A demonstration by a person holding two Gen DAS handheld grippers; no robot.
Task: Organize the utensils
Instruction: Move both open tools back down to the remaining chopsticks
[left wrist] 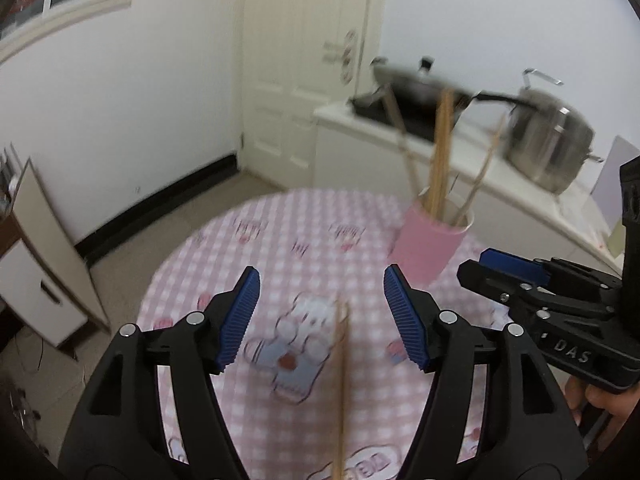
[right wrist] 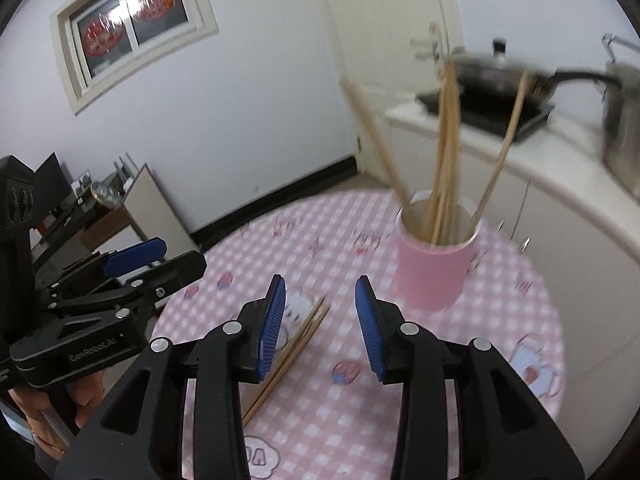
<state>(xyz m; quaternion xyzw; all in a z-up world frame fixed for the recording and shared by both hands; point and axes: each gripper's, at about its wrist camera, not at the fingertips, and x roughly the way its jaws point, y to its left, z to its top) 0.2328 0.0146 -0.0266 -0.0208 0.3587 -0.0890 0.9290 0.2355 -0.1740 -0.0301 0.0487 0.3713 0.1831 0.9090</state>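
Across the lower half of both views a round table [right wrist: 440,380] with a pink checked cloth fills the frame. Upper right, a white counter [right wrist: 560,168] carries a dark frying pan [right wrist: 500,76] and a steel pot [left wrist: 548,140]; a cream door [left wrist: 304,60] sits top centre, a window [right wrist: 132,24] upper left in the right wrist view, and a low cabinet [left wrist: 44,280] at the left edge. Right of centre on the cloth stands a pink cup [right wrist: 434,268], several chopsticks [right wrist: 446,152] upright or leaning in it. Loose chopsticks [right wrist: 292,352] lie flat on the cloth at lower centre, well apart from the cup. The left gripper [left wrist: 320,316] is spread wide above them, pinching nothing. The right gripper [right wrist: 320,328] is partly spread, empty, with the loose sticks just beside its left pad. Nothing blocks the cup's mouth.
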